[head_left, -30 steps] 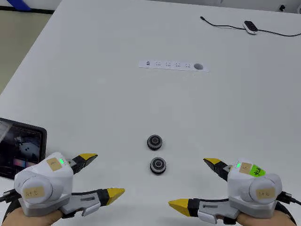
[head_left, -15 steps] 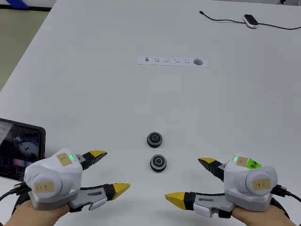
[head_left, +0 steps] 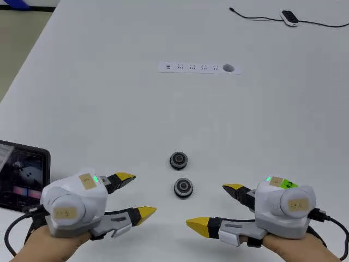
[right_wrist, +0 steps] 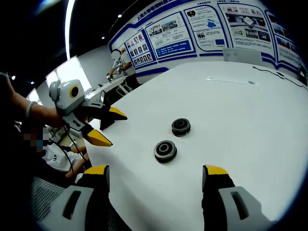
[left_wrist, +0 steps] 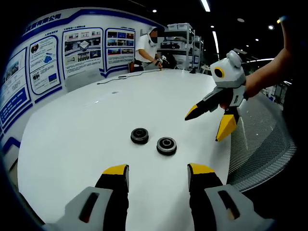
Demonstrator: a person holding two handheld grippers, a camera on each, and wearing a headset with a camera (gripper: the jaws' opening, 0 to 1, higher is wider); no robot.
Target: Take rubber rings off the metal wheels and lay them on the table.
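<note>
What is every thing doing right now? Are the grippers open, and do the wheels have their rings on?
left gripper: open, holding nothing.
right gripper: open, holding nothing.
near wheel: lying flat, dark ring on it, untouched.
far wheel: lying flat, dark ring on it, untouched.
tablet: screen lit.

A wide white surface (head_left: 109, 82) takes up most of the room, with pale green floor (head_left: 19, 38) along its left edge. Posters (left_wrist: 62, 53) framed in blue line the wall (left_wrist: 86, 77) beyond it. Metal shelves (left_wrist: 180, 36) stand at the far end, near a person (left_wrist: 146, 45). Long strip lights (left_wrist: 205, 5) glow in a dark ceiling (left_wrist: 168, 9).
</note>
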